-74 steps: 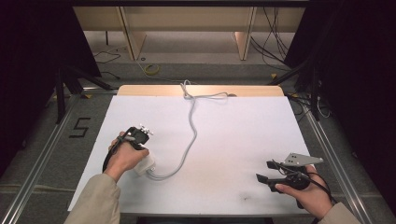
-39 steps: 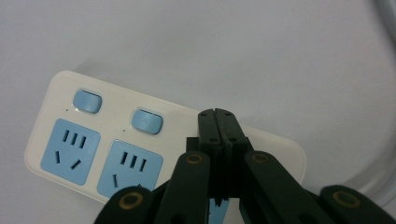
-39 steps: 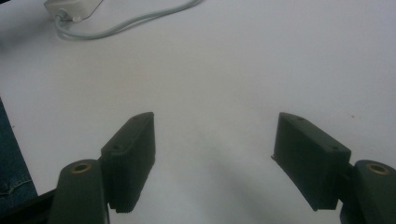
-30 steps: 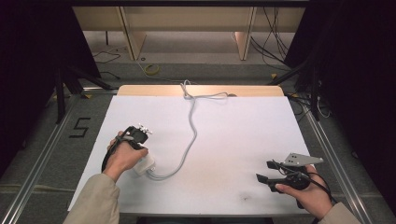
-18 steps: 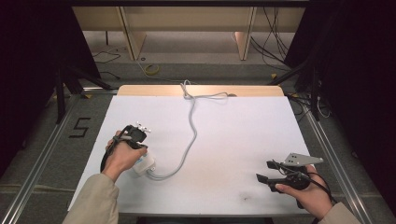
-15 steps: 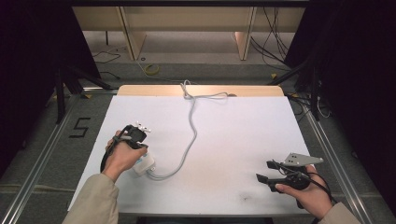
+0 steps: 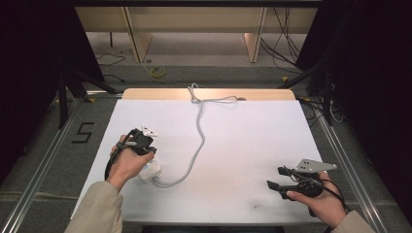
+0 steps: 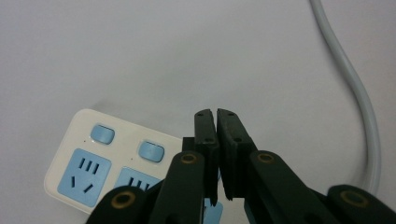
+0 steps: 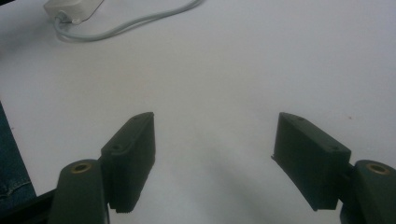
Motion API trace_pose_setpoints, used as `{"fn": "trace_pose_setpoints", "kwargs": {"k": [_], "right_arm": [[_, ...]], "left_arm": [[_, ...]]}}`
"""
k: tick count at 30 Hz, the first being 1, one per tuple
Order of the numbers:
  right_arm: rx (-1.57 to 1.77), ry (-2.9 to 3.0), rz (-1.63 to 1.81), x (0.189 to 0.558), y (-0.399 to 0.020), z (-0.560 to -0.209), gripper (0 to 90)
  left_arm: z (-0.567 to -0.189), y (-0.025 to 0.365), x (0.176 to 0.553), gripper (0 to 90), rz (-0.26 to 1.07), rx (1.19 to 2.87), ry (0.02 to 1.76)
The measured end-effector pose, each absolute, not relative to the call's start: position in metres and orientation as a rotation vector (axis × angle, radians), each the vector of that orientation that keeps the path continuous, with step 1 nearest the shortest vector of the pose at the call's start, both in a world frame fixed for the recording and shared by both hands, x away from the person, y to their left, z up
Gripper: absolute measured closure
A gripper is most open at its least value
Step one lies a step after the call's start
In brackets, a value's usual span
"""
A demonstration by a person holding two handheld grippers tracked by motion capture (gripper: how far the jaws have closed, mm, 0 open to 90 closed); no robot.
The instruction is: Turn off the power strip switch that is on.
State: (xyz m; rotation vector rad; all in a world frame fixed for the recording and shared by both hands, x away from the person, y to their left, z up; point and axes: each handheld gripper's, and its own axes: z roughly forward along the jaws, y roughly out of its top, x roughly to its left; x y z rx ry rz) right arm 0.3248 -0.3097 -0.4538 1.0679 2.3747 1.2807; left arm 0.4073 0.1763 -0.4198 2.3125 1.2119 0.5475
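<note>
Where the person's forearms come in at the near edge, the right hand-held gripper [image 7: 277, 177] sits low over the near-right of the white worktop [image 7: 252, 145], jaws spread wide apart w/ nothing between them; in the right gripper view only bare worktop lies betw. the jaws. The left hand-held gripper [image 8: 216, 114] is at the near-left, held in the left hand [image 7: 127, 164], jaws pressed together, no gap, nothing clamped. Just under & beside it lies the white power strip [image 8: 100, 161]: in the left gripper view its blue sockets and two blue switches sit left of the jaw tips, partly hidden behind the jaws; whether the tips touch it can't be told. In the high view the hand covers most of the strip. From the strip's right end a grey-white cable [image 7: 198, 141] loops out, then runs away across mid-worktop to the far edge, where it kinks over the bare wood strip. Beyond, floor w/ loose wires, a "5" marked at left.
</note>
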Motion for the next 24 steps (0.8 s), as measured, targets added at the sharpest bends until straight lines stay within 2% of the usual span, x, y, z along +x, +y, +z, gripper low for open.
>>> {"fn": "trace_pose_setpoints", "kwargs": {"k": [24], "right_arm": [[1.069, 2.375, 1.281, 0.325, -0.310, -0.454, 30.0]], "left_arm": [[-0.410, 0.162, 0.396, 79.5, 0.567, 2.270, 1.078]]}}
